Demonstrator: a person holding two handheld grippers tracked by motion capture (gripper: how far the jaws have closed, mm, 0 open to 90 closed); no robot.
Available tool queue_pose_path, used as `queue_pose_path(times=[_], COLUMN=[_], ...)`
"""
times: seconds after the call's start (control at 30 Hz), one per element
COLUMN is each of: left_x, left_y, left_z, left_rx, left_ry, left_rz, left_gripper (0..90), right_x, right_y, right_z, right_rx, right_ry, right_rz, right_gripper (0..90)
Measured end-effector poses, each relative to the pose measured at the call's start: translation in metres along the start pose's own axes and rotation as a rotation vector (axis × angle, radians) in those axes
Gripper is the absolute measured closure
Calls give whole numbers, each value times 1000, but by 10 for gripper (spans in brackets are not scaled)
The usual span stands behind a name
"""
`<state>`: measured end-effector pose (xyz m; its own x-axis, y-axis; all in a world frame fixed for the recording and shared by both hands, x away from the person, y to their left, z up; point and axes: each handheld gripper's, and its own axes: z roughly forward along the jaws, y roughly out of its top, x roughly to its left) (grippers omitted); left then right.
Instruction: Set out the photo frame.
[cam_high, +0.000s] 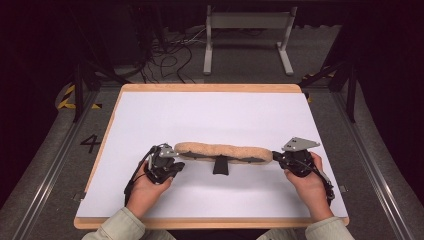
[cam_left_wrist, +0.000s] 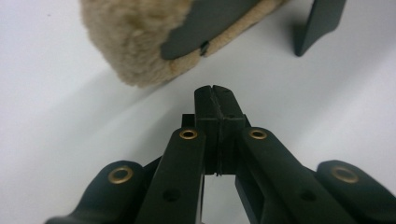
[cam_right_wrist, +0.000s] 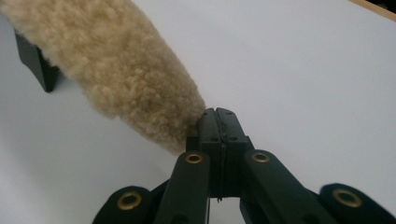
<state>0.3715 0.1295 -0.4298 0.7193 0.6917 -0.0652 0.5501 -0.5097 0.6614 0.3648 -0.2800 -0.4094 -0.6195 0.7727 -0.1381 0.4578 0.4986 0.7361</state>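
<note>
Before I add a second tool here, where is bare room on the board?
The white board is bare across its far half, beyond the fleecy pad, and along the near edge between the forearms. It is crowded at the middle: the pad, its black handle, the left hand-held gripper and right hand-held gripper.

White table (cam_high: 210, 115), grey stand (cam_high: 247, 22), floor cables (cam_high: 167, 60)

right gripper (cam_right_wrist: 218, 112): jaws closed, empty | fleece pad (cam_right_wrist: 116, 65): end touching jaws' left side | white table (cam_right_wrist: 303, 70)
</note>
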Motion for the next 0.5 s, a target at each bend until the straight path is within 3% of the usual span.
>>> queue_pose_path(times=[0.5], left_x=[-6], left_y=[1], left_z=[-2], left_rx=[0], left_ry=[-36], left_rz=[17], left_gripper=[899], right_x=[21], right_y=[-8], right_z=[-19], right_rx=[37], right_ry=[68], right_rz=[-47], right_gripper=[900])
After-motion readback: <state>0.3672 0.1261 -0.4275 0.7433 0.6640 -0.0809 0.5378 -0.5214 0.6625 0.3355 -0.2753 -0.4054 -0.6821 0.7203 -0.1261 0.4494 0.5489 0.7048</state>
